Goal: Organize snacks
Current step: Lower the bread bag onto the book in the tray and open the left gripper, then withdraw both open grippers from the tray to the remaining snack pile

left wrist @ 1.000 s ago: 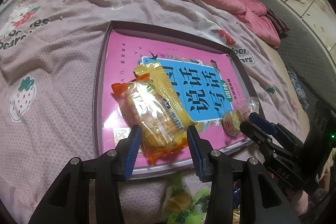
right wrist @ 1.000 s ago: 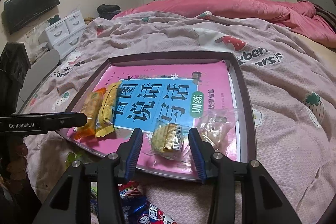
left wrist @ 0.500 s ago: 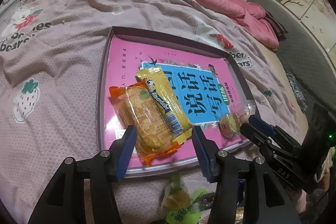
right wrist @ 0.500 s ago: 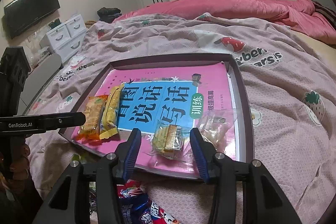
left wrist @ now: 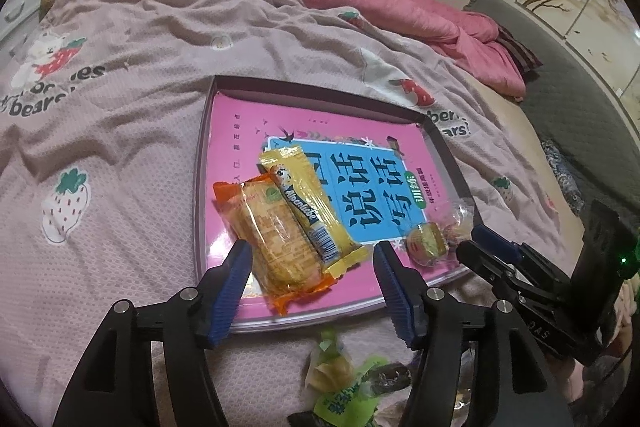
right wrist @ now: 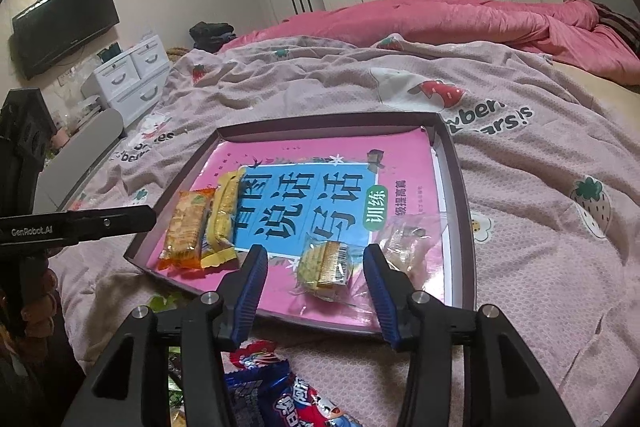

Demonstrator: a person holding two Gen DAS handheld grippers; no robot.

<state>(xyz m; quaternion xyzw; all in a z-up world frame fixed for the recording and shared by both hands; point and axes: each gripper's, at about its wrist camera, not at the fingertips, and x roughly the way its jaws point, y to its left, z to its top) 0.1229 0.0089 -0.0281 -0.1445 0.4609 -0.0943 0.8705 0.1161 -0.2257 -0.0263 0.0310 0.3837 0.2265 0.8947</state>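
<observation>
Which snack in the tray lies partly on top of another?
The yellow bar: it leans across the orange cracker pack beside it. The round biscuit and the clear packet each lie flat on the pink book.

The book cover (right wrist: 320,195) in the tray shows "说话写话" and "训练". The left gripper (right wrist: 76,227) carries "GenRobot.AI". The blanket (left wrist: 120,67) reads "bears".

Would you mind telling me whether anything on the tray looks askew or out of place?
Slightly. The yellow bar overlaps the orange cracker pack, both angled across the tray, not squared to its edges. The two small clear-wrapped snacks sit loosely near the front right corner. Nothing looks spilled or torn.
</observation>
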